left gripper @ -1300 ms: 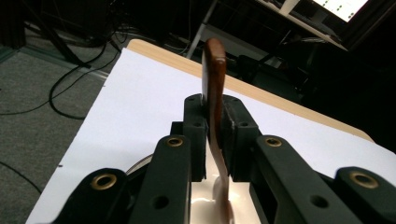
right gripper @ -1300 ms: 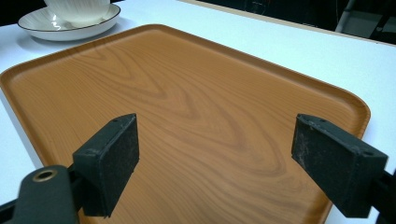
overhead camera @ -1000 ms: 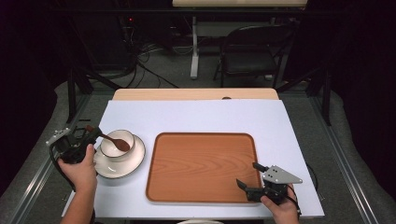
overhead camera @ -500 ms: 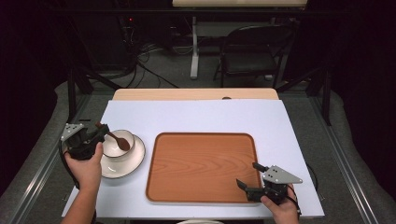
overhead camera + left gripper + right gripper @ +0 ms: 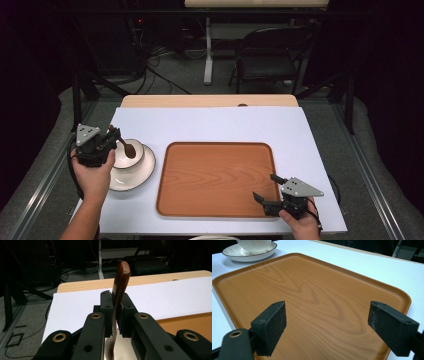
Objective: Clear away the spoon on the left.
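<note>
Up close, spoon (image 5: 119, 290) between fingers (image 5: 107, 307)

High view overhead, facing forward-down; gripper views low, close along jaws; tray (image 5: 215, 177) shared with right gripper view.

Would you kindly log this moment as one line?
left gripper: shut on spoon | right gripper: open above tray | cup: on saucer

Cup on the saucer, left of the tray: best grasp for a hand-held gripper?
Probably the cup's rim wall, from above: jaws pointing down, one pad inside, one outside. It stands upright and open-topped on the saucer, and no handle shows. The left hand-held gripper is shut on the wooden spoon, so the open right hand-held gripper, over the tray, looks the freer choice.
</note>
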Available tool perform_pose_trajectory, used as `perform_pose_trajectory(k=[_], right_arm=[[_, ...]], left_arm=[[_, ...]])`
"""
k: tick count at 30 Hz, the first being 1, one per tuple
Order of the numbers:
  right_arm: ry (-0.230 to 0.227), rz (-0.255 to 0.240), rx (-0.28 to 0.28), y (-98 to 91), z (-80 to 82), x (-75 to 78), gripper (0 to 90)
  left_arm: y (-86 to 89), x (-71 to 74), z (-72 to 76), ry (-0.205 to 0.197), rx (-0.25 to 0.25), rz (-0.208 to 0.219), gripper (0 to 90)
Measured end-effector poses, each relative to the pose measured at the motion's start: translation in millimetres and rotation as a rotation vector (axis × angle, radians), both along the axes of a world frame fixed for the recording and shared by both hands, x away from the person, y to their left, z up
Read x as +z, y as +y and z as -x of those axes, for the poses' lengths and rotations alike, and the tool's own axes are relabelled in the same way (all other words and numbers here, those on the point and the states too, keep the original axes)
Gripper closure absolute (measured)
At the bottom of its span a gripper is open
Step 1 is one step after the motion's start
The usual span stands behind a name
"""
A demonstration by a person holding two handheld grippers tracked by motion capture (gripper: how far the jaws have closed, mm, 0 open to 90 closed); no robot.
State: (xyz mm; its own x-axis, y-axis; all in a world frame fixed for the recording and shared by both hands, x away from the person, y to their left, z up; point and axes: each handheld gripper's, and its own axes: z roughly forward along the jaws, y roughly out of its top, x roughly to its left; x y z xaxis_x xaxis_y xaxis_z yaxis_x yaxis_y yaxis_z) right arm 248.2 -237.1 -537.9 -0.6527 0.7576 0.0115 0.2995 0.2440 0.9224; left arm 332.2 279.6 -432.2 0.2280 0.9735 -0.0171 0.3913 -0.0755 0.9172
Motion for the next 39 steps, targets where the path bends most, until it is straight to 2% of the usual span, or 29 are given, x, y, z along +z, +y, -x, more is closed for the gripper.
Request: perform_pose_trajectory(k=[6,14,21,31,36,37,39], right_arm=[[0.002,0.000,0.000,-0.3,0.2,0.1,14.8],[0.001,0.001,0.001,-0.3,0.2,0.2,14.8],[0.000,0.001,0.002,-0.3,0.3,0.3,14.9],[-0.001,0.001,0.003,-0.2,0.3,0.2,14.9],[0.000,0.001,0.005,-0.2,0.1,0.1,15.0],[-0.001,0.001,0.005,0.0,0.2,0.1,15.0],[-0.003,0.001,0.005,0.1,0.2,0.2,15.0]], left_arm=[[-8.9,14.4,4.1,0.004,-0.030,-0.019,84.1],[-22.4,34.4,11.0,-0.022,-0.082,-0.045,84.1],[-35.2,42.7,14.7,-0.024,-0.146,-0.048,84.1],[-53.5,40.8,13.5,0.035,-0.273,-0.043,84.1],[-62.6,41.4,13.1,0.075,-0.353,-0.044,84.1],[-67.3,41.1,13.1,0.089,-0.392,-0.044,84.1],[-72.5,40.1,13.0,0.108,-0.427,-0.052,84.1]])
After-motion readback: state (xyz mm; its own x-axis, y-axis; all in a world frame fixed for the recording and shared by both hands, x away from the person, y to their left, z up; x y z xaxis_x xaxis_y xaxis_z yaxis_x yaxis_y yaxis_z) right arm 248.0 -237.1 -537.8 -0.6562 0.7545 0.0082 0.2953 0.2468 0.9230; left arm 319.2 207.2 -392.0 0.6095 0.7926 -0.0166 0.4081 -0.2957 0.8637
